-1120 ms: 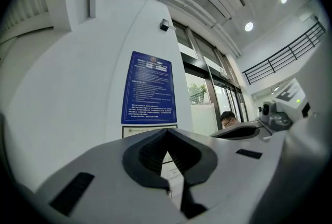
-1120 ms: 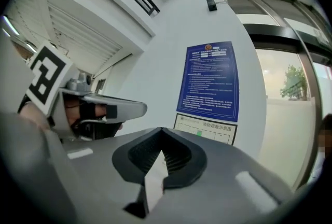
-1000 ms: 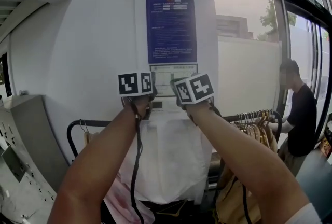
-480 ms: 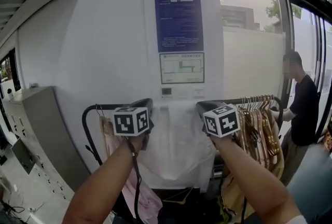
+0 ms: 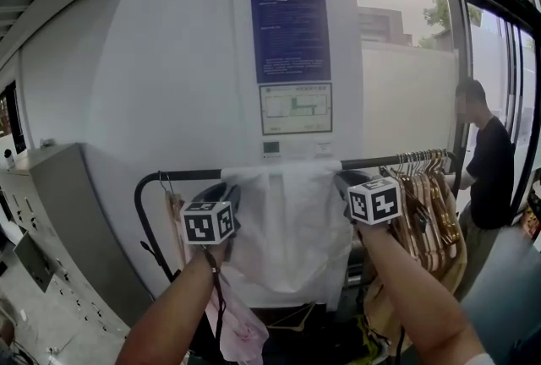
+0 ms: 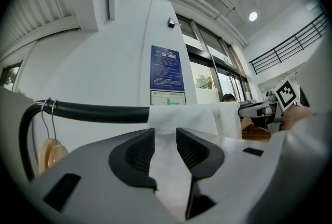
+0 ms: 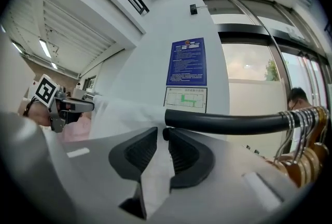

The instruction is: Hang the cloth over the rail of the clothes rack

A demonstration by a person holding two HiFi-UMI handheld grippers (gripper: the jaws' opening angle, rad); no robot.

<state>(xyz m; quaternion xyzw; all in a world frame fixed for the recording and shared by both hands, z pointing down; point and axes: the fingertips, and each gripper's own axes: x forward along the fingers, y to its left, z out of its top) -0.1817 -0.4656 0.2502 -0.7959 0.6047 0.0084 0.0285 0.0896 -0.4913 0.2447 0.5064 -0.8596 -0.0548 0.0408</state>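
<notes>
The white cloth (image 5: pixel 287 228) hangs draped over the black rail (image 5: pixel 385 160) of the clothes rack, with its fold on top of the bar. My left gripper (image 5: pixel 226 191) is at the cloth's left edge, just below the rail. In the left gripper view its jaws (image 6: pixel 165 137) are opening, with cloth (image 6: pixel 192 116) lying loose in the gap and the rail (image 6: pixel 98 112) just beyond. My right gripper (image 5: pixel 347 180) is at the cloth's right edge. Its jaws (image 7: pixel 163 140) are opening too, a strip of cloth (image 7: pixel 124 111) between them, right under the rail (image 7: pixel 223 123).
Several wooden hangers (image 5: pixel 427 203) crowd the rail's right end, and one hanger (image 5: pixel 173 211) hangs at its left end. A pink garment (image 5: pixel 241 334) hangs low under the rack. A person in black (image 5: pixel 490 177) stands at the right. A grey cabinet (image 5: pixel 51 220) stands at the left.
Both grippers have come down from above the rail to just below it, laying the cloth over the bar. Their jaws have parted from the cloth.
</notes>
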